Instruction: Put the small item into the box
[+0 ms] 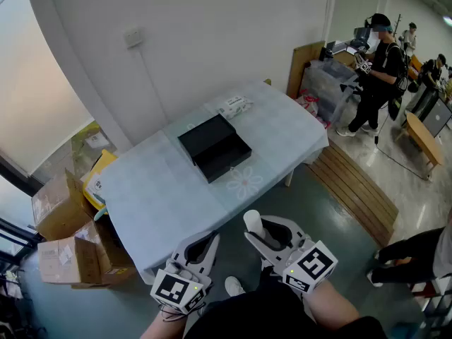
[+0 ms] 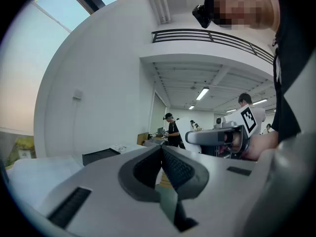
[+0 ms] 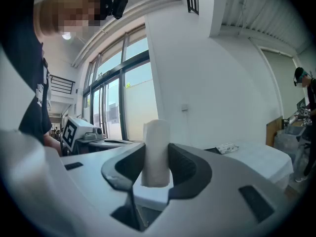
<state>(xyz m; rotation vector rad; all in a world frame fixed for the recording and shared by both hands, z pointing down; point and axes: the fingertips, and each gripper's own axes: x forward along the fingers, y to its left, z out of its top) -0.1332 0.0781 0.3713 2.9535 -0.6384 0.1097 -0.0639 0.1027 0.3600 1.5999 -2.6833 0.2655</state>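
Well short of the black box (image 1: pixel 214 147): white roll (image 3: pixel 156 137) clamped upright in right gripper (image 3: pixel 157 157), left gripper (image 2: pixel 162 154) pinched together, empty. Carry step, probably; next needs reaching forward over the box before letting go.

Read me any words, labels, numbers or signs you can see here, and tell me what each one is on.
None can be read.
Packet on the table: print too small.
Cardboard boxes beside the table: labels too blurred.
Cubes on the left gripper and right gripper: black-and-white square markers, no letters.
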